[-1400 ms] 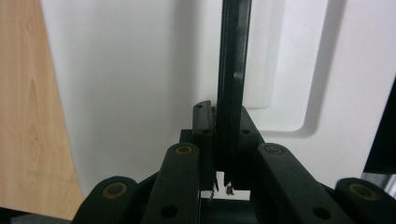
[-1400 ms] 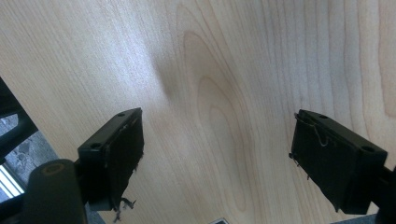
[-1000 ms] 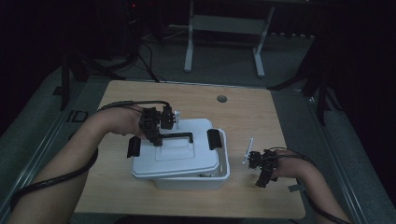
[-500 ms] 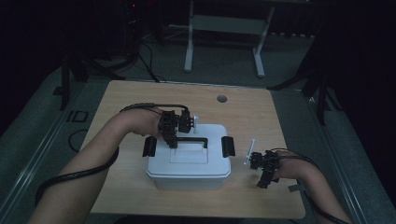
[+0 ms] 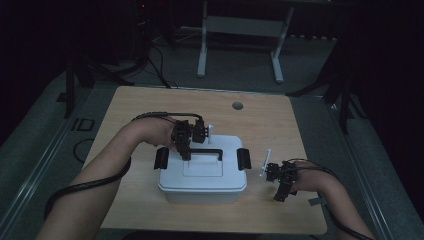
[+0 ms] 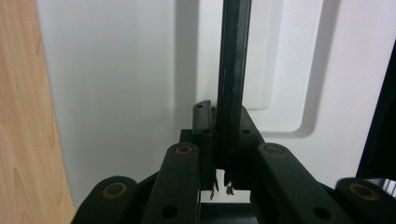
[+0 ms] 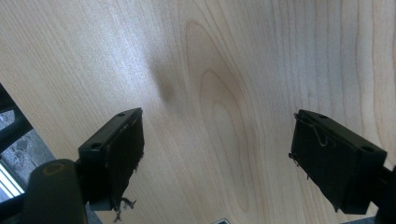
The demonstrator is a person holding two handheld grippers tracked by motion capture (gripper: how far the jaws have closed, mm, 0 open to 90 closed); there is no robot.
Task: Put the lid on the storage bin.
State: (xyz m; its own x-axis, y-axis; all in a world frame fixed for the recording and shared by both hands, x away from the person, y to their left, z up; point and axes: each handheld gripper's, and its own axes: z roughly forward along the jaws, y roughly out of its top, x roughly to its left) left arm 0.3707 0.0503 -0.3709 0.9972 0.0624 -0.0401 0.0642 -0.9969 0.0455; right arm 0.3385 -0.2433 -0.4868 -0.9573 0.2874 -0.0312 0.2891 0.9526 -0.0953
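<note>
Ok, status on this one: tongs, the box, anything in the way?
Left tongs shut on the black handle of the white box. Right tongs open over bare table, off to the box's side. Nothing in the way.

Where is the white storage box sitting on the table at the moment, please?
In the high view the white box sits mid-table toward the near edge, right gripper on its right, left gripper clamped on its black handle.

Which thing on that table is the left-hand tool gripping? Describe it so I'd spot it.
On the wooden table sits a white lidded box. Across its lid runs a thin black handle, clamped by the left gripper; unlike the two stubby black side latches, it is long and central.
</note>
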